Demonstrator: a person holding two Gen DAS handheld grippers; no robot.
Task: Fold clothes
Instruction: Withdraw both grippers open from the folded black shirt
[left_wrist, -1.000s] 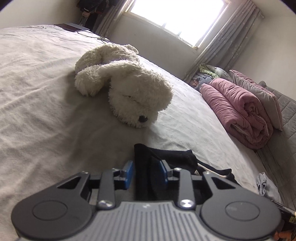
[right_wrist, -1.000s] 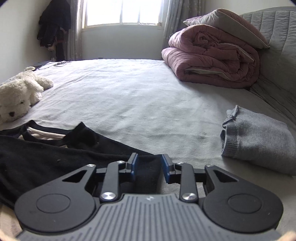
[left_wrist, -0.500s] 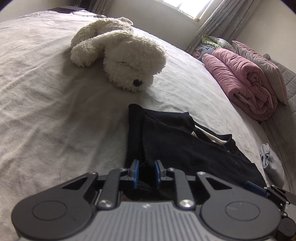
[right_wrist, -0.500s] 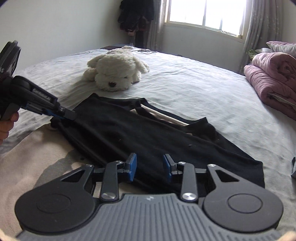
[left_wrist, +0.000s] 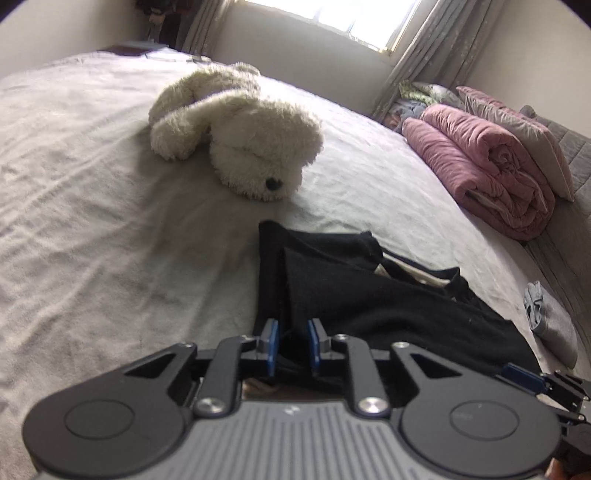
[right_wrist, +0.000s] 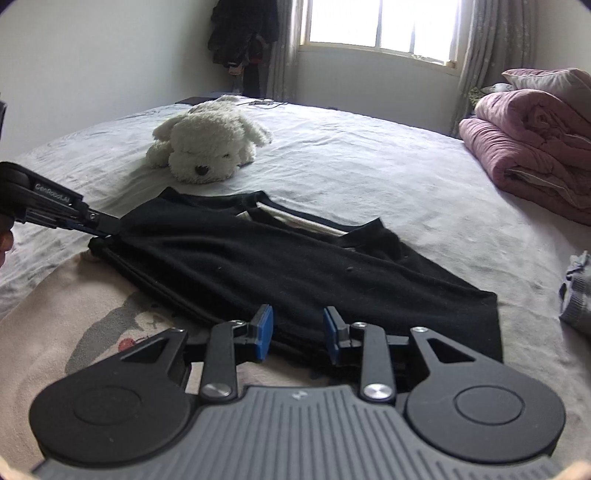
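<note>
My left claw (left_wrist: 291, 341) stands with its blue pads a little apart, black cloth bunched between them; I cannot tell whether the pads actually pinch it. In the right wrist view this claw (right_wrist: 98, 225) meets the garment's corner at 9 o'clock, which would let me hold that edge taut.

My right claw (right_wrist: 297, 334) is spread wide over the near hem at 6 o'clock, clamping nothing.

The black sleeveless top (right_wrist: 295, 266) lies flat on the bed (right_wrist: 369, 173), doubled over on itself, with a pale lining visible at the neckline toward 12 o'clock. A cream printed cloth (right_wrist: 74, 314) lies under its near side.

The white plush dog (right_wrist: 207, 147) rests at 11 o'clock, just beyond the top. A folded grey knit (right_wrist: 576, 295) sits at 3 o'clock, well apart, where it would not interfere with further folding
</note>
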